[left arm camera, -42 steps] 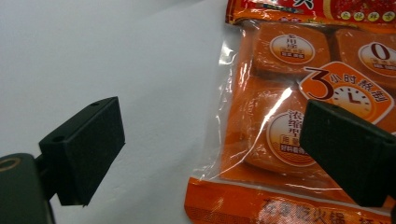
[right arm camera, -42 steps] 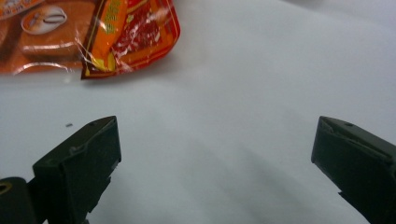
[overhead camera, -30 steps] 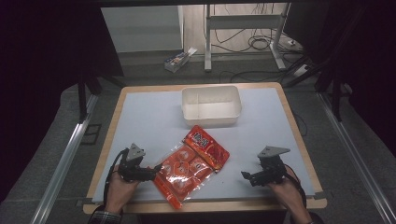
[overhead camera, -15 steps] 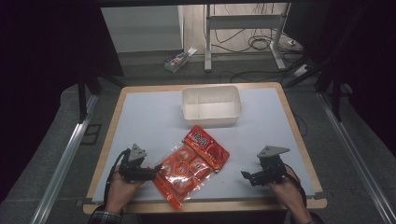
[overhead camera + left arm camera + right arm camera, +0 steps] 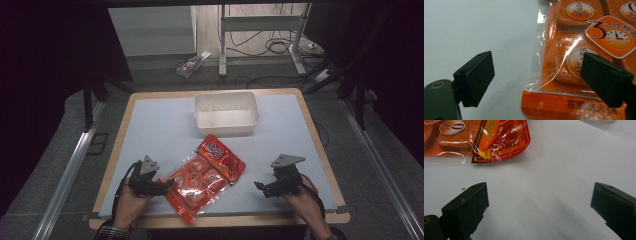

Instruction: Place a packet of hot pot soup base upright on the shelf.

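Note:
An orange-red snack packet with several round portions lies flat near the table's front edge; its clear plastic edge and printed labels show in the left gripper view. My left gripper is open at the packet's left edge, one jaw over bare table, the other over the packet. My right gripper stands open on the table to the packet's right, pointing at it, nothing between its jaws. The packet's red corner lies ahead of it.
A white rectangular tub stands empty at the back middle of the pale blue table top. A wooden rim borders the table. A small box and cables lie on the floor beyond.

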Tool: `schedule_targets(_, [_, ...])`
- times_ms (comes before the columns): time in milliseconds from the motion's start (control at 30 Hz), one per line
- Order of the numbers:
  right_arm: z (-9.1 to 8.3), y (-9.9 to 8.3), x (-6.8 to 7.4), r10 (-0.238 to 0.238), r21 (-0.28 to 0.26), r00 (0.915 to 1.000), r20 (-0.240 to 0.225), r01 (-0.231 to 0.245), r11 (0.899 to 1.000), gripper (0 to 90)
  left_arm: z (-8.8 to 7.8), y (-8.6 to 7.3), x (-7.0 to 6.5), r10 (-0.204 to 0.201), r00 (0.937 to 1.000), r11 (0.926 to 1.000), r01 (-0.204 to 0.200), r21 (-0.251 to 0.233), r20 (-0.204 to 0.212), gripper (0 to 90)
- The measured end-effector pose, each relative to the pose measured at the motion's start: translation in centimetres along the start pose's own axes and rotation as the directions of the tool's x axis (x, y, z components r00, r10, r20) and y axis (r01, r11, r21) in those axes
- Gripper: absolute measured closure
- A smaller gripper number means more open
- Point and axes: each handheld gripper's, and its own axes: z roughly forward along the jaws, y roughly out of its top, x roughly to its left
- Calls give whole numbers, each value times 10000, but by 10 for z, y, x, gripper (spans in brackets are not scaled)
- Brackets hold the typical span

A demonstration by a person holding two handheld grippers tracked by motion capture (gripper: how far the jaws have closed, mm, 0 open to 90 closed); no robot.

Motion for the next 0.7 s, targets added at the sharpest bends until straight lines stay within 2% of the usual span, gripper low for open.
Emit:
schedule_targets(133, [3,4,1,-76,-31,10000,-12,76,10000,13,-1,1,-4,234,9997,9997,-234,9,67,104])
schedule_targets(233, [3,6,1,-124,-67,9999,-42,124,9999,13,-1,0,-5,237,9997,9997,-236,-77,98,96])
schedule_targets(333, [6,9,2,-108,-115,9999,-93,107,9999,13,-1,0,-7,433,9991,9990,-433,-137,4,83])
schedule_targets(467, [10,14,3,-109,-183,9998,-151,106,9998,14,-2,-1,-10,541,9984,9982,-537,-264,146,71])
schedule_targets(700, [18,21,6,-189,-204,9996,-225,184,9996,15,-6,-3,-18,1023,9944,9943,-1014,-318,281,64])
